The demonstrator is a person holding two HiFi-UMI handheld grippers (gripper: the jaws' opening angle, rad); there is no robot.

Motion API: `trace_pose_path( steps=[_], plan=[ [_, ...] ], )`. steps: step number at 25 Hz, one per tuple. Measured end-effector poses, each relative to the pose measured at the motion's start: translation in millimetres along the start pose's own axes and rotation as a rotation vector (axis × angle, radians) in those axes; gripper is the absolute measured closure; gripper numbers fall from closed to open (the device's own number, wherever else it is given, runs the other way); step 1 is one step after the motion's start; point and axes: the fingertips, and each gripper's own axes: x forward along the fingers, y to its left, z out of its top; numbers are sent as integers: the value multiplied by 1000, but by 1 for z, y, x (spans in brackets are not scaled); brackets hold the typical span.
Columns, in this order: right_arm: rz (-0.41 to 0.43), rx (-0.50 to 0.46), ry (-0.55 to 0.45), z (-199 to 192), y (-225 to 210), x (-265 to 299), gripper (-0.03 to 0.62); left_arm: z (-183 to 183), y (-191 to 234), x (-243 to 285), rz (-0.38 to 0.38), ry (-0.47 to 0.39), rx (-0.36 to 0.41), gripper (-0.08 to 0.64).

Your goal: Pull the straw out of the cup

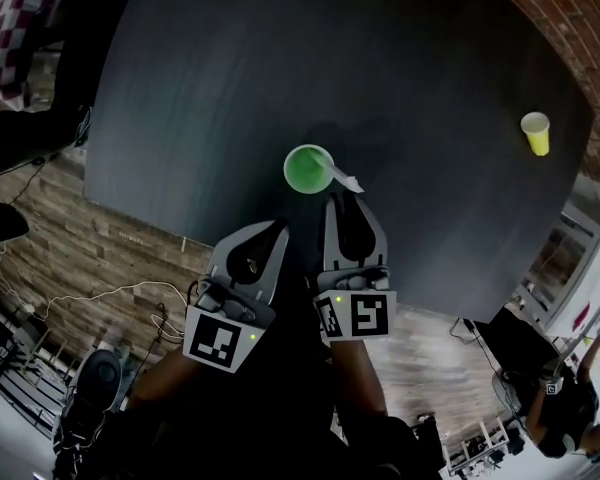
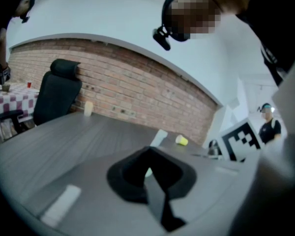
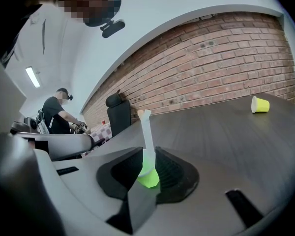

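Note:
A green cup (image 1: 308, 169) stands upright on the dark table (image 1: 210, 78), near its front edge. A white straw (image 1: 341, 178) leans out of it to the right. My right gripper (image 1: 342, 201) hovers just short of the cup, tips close under the straw's free end. In the right gripper view the cup (image 3: 148, 174) and straw (image 3: 146, 129) show through the narrow gap of the right gripper (image 3: 147, 157), untouched. My left gripper (image 1: 278, 228) sits beside it, a little further back, jaws together. The left gripper (image 2: 147, 170) view shows only the straw's tip (image 2: 159, 137).
A yellow cup (image 1: 536, 133) lies on its side at the table's far right. A black office chair (image 2: 56, 95) stands at the far side by the brick wall. A person (image 1: 570, 408) is on the floor at lower right. Cables run over the wooden floor (image 1: 120, 293).

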Motion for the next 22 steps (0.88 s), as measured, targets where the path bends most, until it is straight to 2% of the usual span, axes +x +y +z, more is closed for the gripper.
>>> trace_pose_path(
  steps=[22],
  plan=[
    [21,-31,16,1,-4,26,510,-5,18,15,31,9,-15,555]
  ],
)
